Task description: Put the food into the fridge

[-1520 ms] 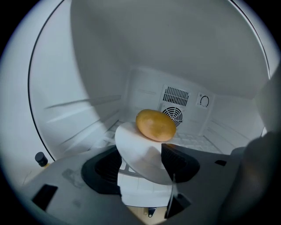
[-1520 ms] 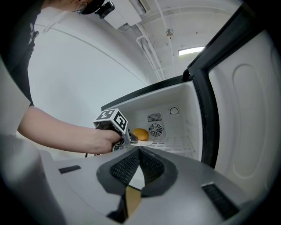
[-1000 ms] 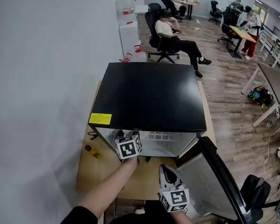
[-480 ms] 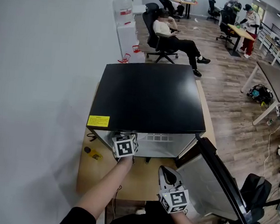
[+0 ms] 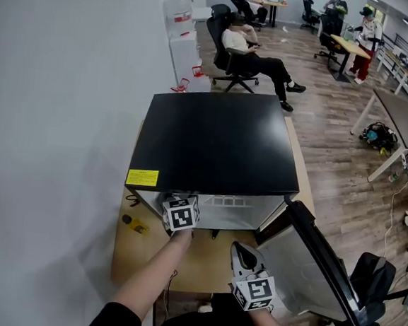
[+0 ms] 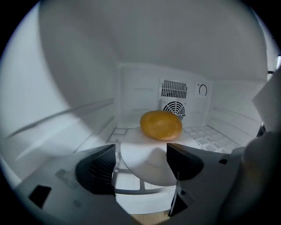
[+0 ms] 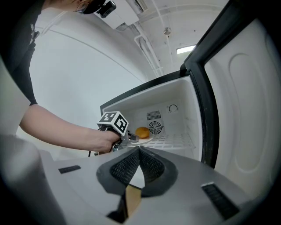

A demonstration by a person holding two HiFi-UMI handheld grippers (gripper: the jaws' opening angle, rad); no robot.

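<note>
Food (image 6: 161,125), round and orange, sits on a white plate (image 6: 149,171) on the wire shelf inside the fridge (image 5: 217,138). Left gripper (image 6: 141,150) reaches in; its jaws have just been opening and stand spread, with the plate's near edge between them, unpinched. Right gripper (image 7: 138,154) is pressed together and empty, outside by the open door (image 7: 246,101).

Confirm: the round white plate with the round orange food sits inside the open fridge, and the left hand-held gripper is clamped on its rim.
Not clamped. In the left gripper view the left hand-held gripper has just been opening; its jaws stand apart, not pressing the round white plate. The plate with the round orange food sits inside the open fridge.
</note>
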